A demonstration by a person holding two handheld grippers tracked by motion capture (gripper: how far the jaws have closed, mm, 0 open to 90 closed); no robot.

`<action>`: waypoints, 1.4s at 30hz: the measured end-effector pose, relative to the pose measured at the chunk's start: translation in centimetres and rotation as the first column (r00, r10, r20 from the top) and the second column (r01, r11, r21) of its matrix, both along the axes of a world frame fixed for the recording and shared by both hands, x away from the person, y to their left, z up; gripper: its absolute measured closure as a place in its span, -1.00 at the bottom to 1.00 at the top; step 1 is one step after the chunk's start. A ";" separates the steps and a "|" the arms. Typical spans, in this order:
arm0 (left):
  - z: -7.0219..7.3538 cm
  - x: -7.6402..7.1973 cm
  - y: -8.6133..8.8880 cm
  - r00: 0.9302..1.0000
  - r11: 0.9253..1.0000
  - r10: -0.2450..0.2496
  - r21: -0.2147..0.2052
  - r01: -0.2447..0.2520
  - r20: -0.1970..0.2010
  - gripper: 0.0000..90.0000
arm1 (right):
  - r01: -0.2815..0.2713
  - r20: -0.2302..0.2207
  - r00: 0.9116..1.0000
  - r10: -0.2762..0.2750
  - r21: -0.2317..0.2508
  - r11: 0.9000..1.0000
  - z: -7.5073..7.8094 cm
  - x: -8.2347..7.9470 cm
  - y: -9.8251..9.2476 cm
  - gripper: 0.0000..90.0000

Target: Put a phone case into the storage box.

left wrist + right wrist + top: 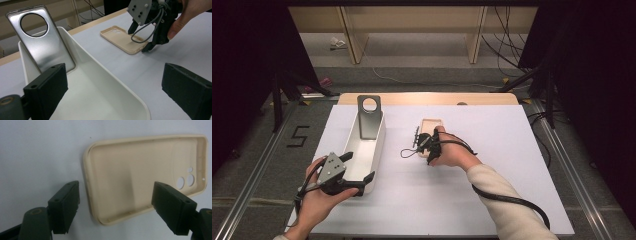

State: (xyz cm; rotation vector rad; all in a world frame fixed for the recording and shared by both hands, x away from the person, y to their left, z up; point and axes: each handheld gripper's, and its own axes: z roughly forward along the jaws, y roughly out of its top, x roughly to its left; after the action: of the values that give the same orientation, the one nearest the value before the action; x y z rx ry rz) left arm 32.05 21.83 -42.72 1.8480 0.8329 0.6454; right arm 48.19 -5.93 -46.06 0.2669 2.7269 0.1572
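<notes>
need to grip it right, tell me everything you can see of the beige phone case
The beige phone case looks like soft matte plastic or rubber, with rounded corners and a raised rim. It lies flat on the white table, open side up, empty. Two round camera holes and two smaller ones sit at one end. The right gripper hangs open at its other end, fingers astride a corner, one outside the rim, one over the inside; whether they touch it is unclear.

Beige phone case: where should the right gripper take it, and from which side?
Grip the beige phone case across its near short end wall, from above. It lies flat, open side up, and the open right gripper already brackets that end.
</notes>
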 end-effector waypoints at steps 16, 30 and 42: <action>-0.1 0.0 0.0 1.000 1.000 -0.004 0.003 0.004 -0.006 -0.86 | -0.053 -0.064 0.997 0.051 -0.038 0.998 0.2 0.2 0.7 0.08; -0.2 0.0 -0.3 1.000 1.000 -0.015 0.006 0.016 -0.009 -0.86 | -0.087 -0.121 0.989 0.080 -0.056 0.995 0.2 0.0 1.0 0.42; -0.2 0.0 -0.3 1.000 1.000 -0.019 0.011 0.019 -0.010 -0.86 | -0.098 -0.145 0.985 0.088 -0.066 0.993 0.3 0.1 1.1 0.53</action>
State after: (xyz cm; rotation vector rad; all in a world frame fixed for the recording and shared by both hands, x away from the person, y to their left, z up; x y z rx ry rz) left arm 32.07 21.49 -42.97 1.8679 0.8193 0.6305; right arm 48.33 -4.82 -45.78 0.1345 2.8814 0.0668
